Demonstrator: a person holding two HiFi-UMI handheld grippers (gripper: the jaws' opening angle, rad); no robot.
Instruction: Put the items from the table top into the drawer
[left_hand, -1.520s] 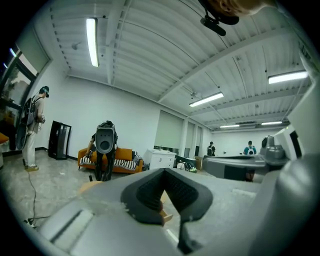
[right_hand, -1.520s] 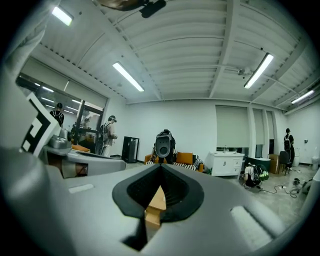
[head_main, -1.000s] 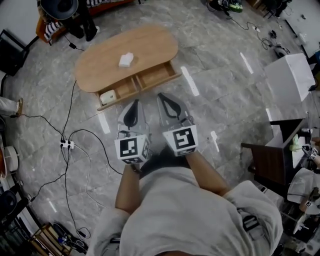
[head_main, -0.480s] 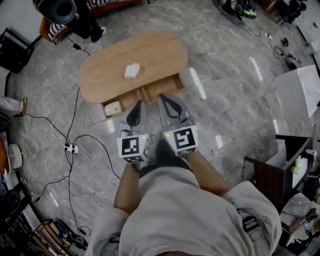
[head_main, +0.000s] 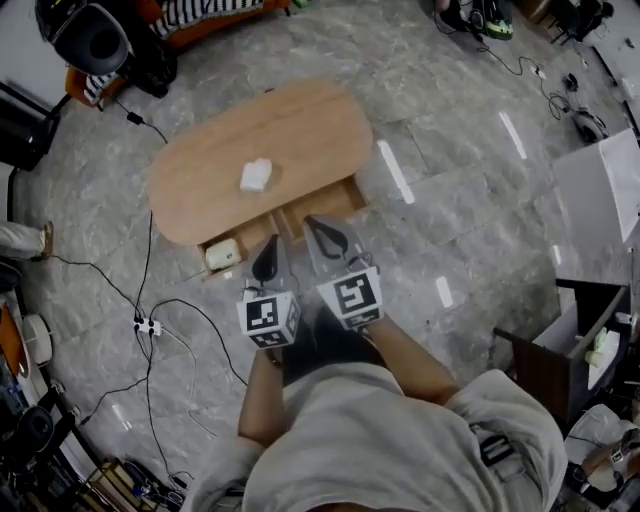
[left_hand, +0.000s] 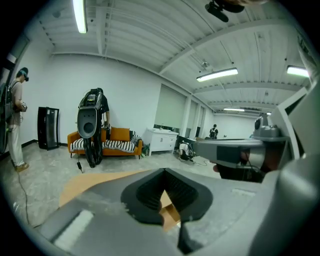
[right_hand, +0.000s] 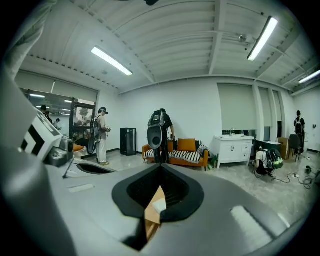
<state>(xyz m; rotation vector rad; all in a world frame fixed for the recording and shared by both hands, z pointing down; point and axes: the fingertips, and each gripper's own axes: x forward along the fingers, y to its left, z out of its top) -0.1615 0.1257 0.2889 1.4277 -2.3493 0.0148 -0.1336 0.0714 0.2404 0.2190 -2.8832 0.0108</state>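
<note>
A cream rounded object (head_main: 222, 255) lies in the open wooden drawer's (head_main: 345, 196) left compartment. A white block (head_main: 256, 176) sits mid-top on the oval wooden table (head_main: 320, 120), away from its edges. The left gripper (head_main: 270, 245) and right gripper (head_main: 314, 222), both pressed together and empty, hover at the drawer front. Bare grey stone floor (head_main: 450, 200) lies to the right.

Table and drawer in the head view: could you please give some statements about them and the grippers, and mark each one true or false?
A white item lies on the table top. True.
The drawer is closed. False: it stands open.
The left gripper holds the white item. False: it is shut and empty.
A pale item lies in the drawer's left-hand compartment. True.
The right gripper is wide open. False: it is shut, with nothing in it.
</note>
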